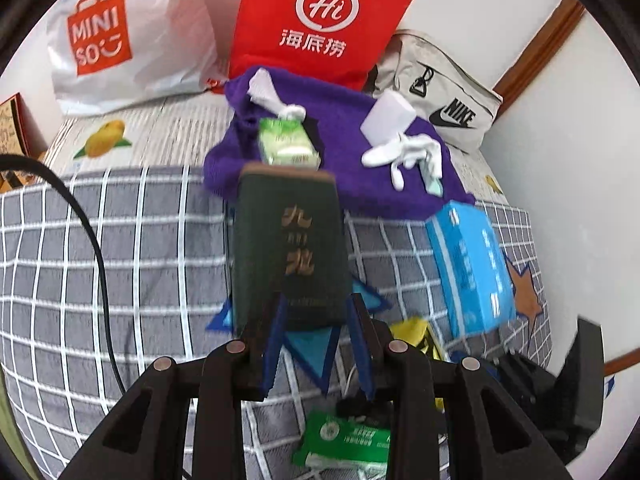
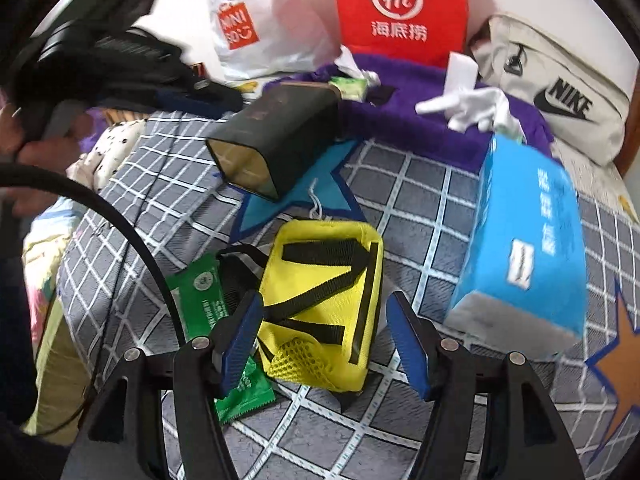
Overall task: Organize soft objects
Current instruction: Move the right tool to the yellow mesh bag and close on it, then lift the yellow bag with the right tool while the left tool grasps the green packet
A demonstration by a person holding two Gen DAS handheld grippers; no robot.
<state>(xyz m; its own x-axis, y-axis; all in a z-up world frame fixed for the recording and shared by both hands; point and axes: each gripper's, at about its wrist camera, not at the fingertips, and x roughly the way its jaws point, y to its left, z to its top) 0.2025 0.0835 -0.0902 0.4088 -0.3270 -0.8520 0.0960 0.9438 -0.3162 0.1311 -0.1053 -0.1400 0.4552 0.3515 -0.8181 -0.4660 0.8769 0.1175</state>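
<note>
The left gripper [image 1: 316,344] is clamped on one dark green rectangular box with gold characters [image 1: 288,248], lifted above the grey quilt with white grid lines [image 1: 120,240]. From the right wrist view the same box [image 2: 276,136] hangs over the quilt's blue star patch [image 2: 304,192].

The right gripper [image 2: 326,344] stands released, its two blue-padded fingers [image 2: 240,340] on either side of one yellow fabric pouch with black straps [image 2: 324,300], not pressing it. The pouch lies on the quilt, just in front of the blue star patch.

One green foil packet [image 2: 204,296] lies partly under the pouch's left edge. One blue tissue box [image 2: 528,248] sits to the pouch's right. Beyond the pouch, one purple towel [image 2: 420,120] carries white gloves [image 2: 476,108]; how many I cannot tell. Behind the towel stand three bags: one white plastic bag [image 2: 272,20], one red paper bag [image 2: 400,8], one beige canvas bag [image 2: 560,92].
</note>
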